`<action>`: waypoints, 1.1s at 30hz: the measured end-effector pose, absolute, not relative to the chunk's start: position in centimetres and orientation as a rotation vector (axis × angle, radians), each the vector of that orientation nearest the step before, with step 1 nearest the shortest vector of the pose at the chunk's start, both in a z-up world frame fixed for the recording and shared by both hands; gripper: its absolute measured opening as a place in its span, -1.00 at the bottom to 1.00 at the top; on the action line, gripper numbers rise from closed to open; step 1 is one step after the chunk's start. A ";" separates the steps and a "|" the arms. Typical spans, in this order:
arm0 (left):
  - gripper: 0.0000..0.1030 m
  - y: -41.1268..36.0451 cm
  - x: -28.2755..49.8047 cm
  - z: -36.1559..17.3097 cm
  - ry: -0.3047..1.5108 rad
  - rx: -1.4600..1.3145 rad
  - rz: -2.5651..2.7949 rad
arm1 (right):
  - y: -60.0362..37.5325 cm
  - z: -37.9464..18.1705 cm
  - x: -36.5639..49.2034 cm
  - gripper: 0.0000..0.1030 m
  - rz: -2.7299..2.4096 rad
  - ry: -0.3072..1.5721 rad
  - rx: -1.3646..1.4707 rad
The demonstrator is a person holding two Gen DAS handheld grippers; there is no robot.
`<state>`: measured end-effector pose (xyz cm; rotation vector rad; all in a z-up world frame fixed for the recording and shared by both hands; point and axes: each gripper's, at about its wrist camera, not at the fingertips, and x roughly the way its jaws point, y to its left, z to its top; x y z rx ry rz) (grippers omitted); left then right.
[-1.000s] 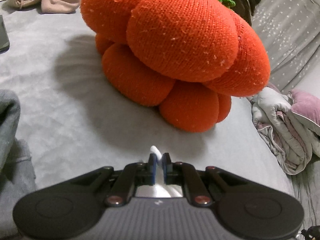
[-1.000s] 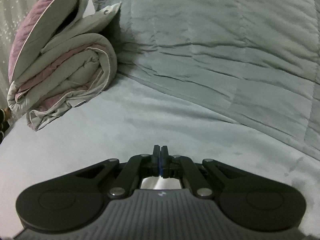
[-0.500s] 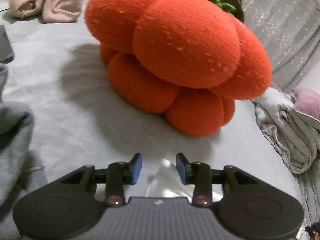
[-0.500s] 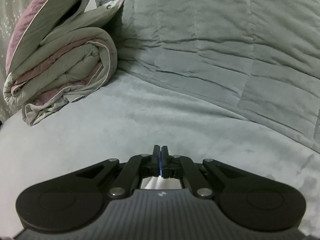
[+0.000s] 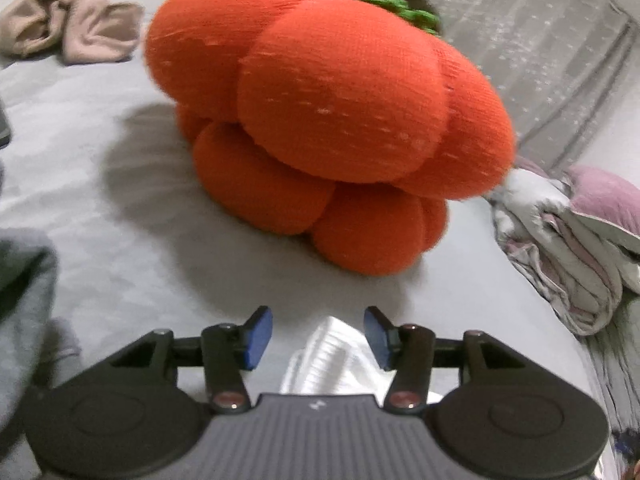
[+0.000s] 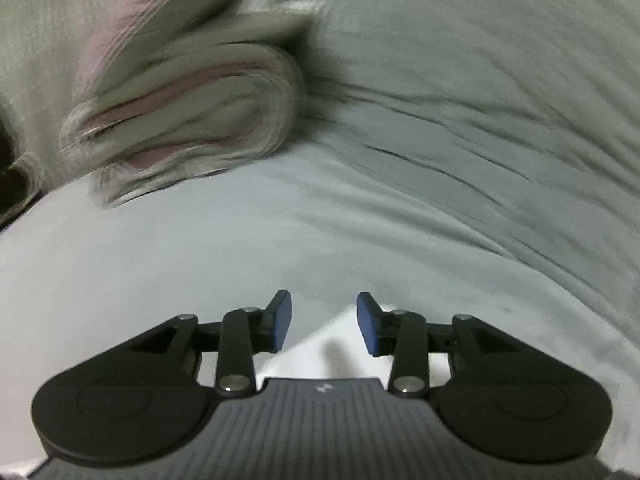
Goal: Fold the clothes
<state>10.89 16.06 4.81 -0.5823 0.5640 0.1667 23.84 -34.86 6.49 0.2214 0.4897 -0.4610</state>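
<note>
A white garment (image 5: pixel 332 360) lies on the grey bed sheet (image 5: pixel 120 240) under my left gripper (image 5: pixel 318 338), which is open above it with nothing held. The same white cloth shows in the right wrist view (image 6: pixel 320 352) beneath my right gripper (image 6: pixel 324 322), which is also open and empty. A grey garment (image 5: pixel 24 292) lies bunched at the left edge of the left wrist view.
A big orange knitted pumpkin cushion (image 5: pixel 328 120) sits just ahead of the left gripper. A folded pink and grey quilt (image 5: pixel 572 252) lies at the right, also in the right wrist view (image 6: pixel 188 104). Beige clothes (image 5: pixel 68 36) lie far left. A grey duvet (image 6: pixel 480 100) rises behind.
Both grippers were shut on the white cloth; the left opened first, then the right. The cloth now lies loose on the sheet. Both views shifted slightly.
</note>
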 end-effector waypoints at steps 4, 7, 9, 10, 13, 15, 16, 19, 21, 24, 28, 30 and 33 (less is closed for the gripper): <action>0.22 14.6 11.3 4.7 0.557 -0.513 0.095 | -26.2 7.4 23.7 -0.21 -0.020 0.539 -0.060; 0.18 14.5 11.6 3.5 0.583 -0.488 0.124 | -19.1 7.6 23.1 -0.21 0.279 0.543 -0.277; 0.12 14.6 11.9 2.5 0.619 -0.479 0.141 | -15.6 7.3 23.2 -0.21 0.433 0.573 -0.366; -0.09 14.6 12.1 2.0 0.641 -0.471 0.154 | -14.0 6.9 23.5 -0.21 0.479 0.602 -0.399; -0.25 14.7 12.2 1.5 0.665 -0.449 0.180 | -10.9 5.7 24.6 -0.21 0.535 0.665 -0.469; -0.28 14.7 12.1 1.6 0.671 -0.440 0.183 | -9.8 5.1 25.1 -0.21 0.571 0.701 -0.467; -0.29 14.8 12.1 1.6 0.674 -0.436 0.185 | -9.5 5.1 25.3 -0.21 0.585 0.712 -0.469; -0.31 14.6 12.4 1.6 0.679 -0.432 0.186 | -8.7 4.7 25.7 -0.21 0.609 0.741 -0.498; -0.32 14.5 12.6 1.6 0.681 -0.439 0.184 | -8.2 4.1 26.0 -0.27 0.612 0.764 -0.527; -0.34 14.7 12.5 1.7 0.680 -0.447 0.185 | -7.8 3.9 26.8 -0.82 0.626 0.780 -0.518; -0.36 14.8 12.4 1.7 0.680 -0.456 0.187 | -8.1 3.5 25.6 -1.00 0.619 0.758 -0.555; -0.37 14.8 12.3 1.8 0.678 -0.464 0.190 | -8.5 3.7 25.3 -1.00 0.606 0.732 -0.563; -0.38 14.7 12.2 2.0 0.677 -0.472 0.195 | -8.8 4.0 24.9 -1.00 0.595 0.696 -0.566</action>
